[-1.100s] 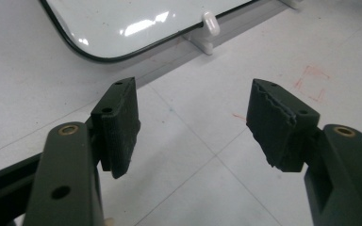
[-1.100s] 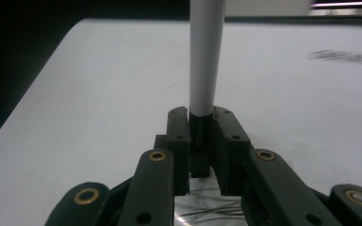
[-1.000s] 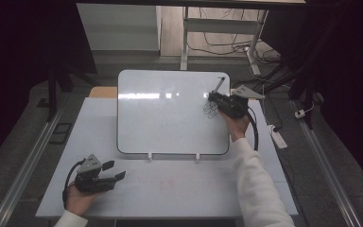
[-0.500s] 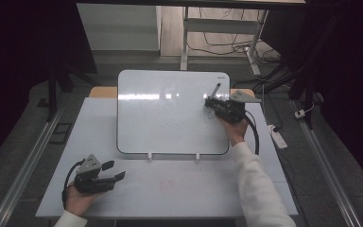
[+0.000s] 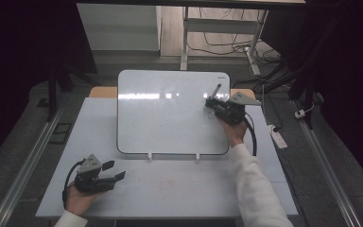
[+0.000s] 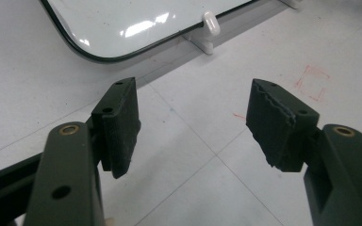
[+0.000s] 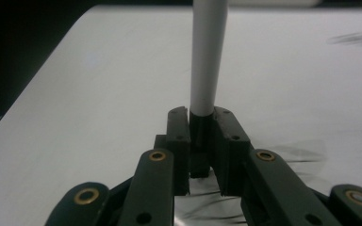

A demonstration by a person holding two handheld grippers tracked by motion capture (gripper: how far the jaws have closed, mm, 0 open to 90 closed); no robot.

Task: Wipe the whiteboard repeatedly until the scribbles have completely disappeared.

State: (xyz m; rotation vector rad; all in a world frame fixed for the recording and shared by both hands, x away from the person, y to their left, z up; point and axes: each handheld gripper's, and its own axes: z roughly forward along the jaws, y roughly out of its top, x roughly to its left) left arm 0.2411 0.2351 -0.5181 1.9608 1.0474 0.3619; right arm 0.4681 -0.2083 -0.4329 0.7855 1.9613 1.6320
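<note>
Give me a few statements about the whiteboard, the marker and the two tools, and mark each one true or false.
1. The right tool is shut on the marker. True.
2. The left tool grips the edge of the whiteboard. False: its jaws stand open with nothing between them, over the table in front of the board.
3. The whiteboard stands propped on two small white supports at its near edge. True.
4. The dark scribble lies at the board's left edge. False: it is near the right edge, beside the right tool.
5. The marker lies loose on the table. False: it sticks out from the right tool's jaws, over the board.
</note>
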